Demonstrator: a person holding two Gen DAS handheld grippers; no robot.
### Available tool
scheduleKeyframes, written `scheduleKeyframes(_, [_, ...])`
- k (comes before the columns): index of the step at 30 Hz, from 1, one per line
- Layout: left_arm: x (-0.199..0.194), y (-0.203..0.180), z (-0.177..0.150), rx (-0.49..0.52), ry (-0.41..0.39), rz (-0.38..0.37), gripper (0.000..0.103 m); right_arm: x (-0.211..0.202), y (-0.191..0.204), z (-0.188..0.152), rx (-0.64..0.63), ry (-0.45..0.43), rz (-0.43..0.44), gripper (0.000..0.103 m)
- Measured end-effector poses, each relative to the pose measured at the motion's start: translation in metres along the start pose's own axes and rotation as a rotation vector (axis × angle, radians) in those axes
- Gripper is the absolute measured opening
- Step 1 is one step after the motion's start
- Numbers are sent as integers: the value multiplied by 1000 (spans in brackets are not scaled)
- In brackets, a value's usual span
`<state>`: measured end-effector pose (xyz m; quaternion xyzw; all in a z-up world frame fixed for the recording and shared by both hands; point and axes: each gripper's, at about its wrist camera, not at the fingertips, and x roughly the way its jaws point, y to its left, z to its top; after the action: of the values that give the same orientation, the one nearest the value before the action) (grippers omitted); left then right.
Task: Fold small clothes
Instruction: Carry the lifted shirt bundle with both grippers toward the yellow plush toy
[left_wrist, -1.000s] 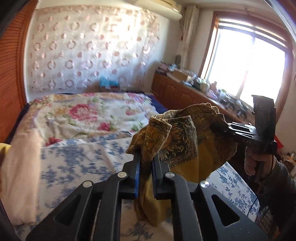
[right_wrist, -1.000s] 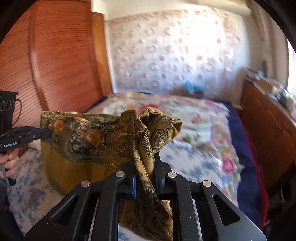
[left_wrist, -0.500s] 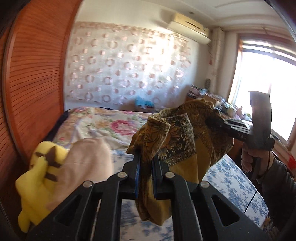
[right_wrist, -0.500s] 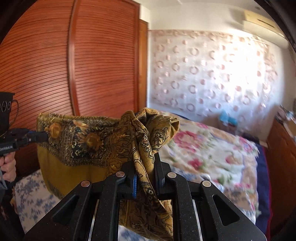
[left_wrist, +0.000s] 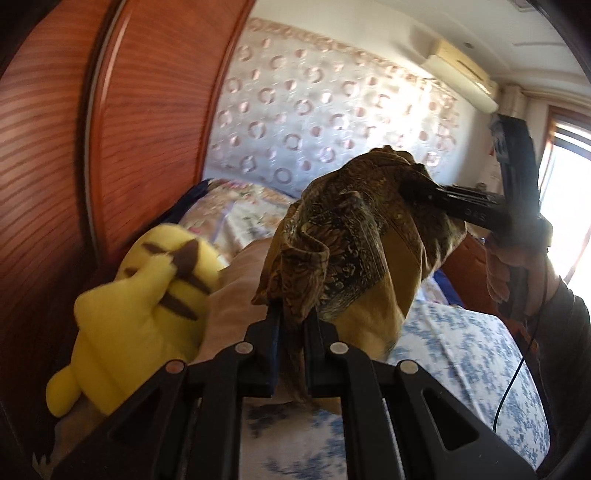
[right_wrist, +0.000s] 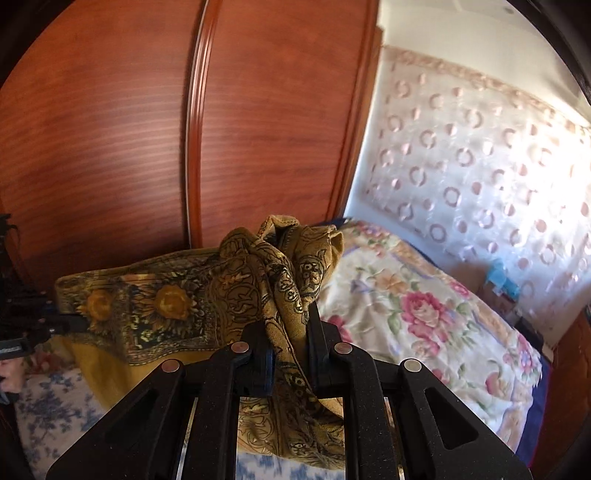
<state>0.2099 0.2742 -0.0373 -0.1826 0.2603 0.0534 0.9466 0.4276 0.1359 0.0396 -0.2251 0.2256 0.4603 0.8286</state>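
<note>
Mustard paisley cloth (left_wrist: 354, 236), no legible writing

Both views swing left, off the window and cabinets and onto the wooden wardrobe (right_wrist: 110, 129). The yellow plush toy (left_wrist: 147, 295) and the pink pillow (left_wrist: 236, 295), unseen a second ago, now sit close at the left gripper's (left_wrist: 291, 314) left. The mustard scarf (left_wrist: 351, 236) now hangs over them.
</note>
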Motion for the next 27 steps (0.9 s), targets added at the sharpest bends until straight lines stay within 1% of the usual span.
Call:
scheduleKeyframes(1, [2, 6, -4, -13, 5, 5, 7, 19, 4, 5, -9, 17, 1, 11])
scheduleKeyframes(4, [4, 17, -12, -27, 12, 24, 7, 60, 11, 14, -24, 49, 15, 11])
scheduleKeyframes(7, [9, 22, -18, -21, 23, 53, 7, 91, 18, 19, -19, 73, 45, 11])
scheduleKeyframes(9, [12, 26, -22, -26, 34, 62, 7, 110, 25, 19, -23, 90, 49, 11])
scheduleKeyframes(11, [16, 28, -27, -28, 47, 82, 8, 128, 33, 19, -24, 123, 33, 14])
scheduleKeyframes(12, [16, 27, -28, -24, 49, 84, 8, 133, 34, 19, -15, 128, 22, 21])
scheduleKeyframes(13, [16, 27, -30, -21, 50, 86, 8, 137, 34, 18, -2, 126, 10, 32])
scheduleKeyframes(15, [16, 25, -32, -7, 61, 87, 12, 139, 31, 19, 29, 112, 4, 41])
scheduleKeyframes(16, [14, 24, -34, 7, 57, 95, 13, 138, 30, 19, 38, 110, 7, 42])
scheduleKeyframes(17, [10, 24, -33, 13, 53, 102, 18, 132, 26, 16, 40, 106, 0, 43])
scheduleKeyframes(18, [8, 23, -32, 20, 47, 107, 23, 127, 24, 14, 44, 97, -5, 50])
scheduleKeyframes(19, [5, 24, -30, 26, 41, 109, 24, 121, 22, 10, 48, 88, -5, 57])
scheduleKeyframes(22, [-2, 24, -24, 46, 25, 127, 32, 109, 23, -1, 47, 85, 1, 58])
scheduleKeyframes(23, [-4, 22, -23, 55, 19, 132, 38, 105, 25, -8, 53, 93, 16, 58])
scheduleKeyframes(26, [-10, 16, -18, 85, 0, 164, 42, 107, 31, -27, 74, 127, 60, 63])
scheduleKeyframes(27, [-11, 15, -16, 89, -5, 165, 43, 110, 34, -34, 81, 138, 67, 68])
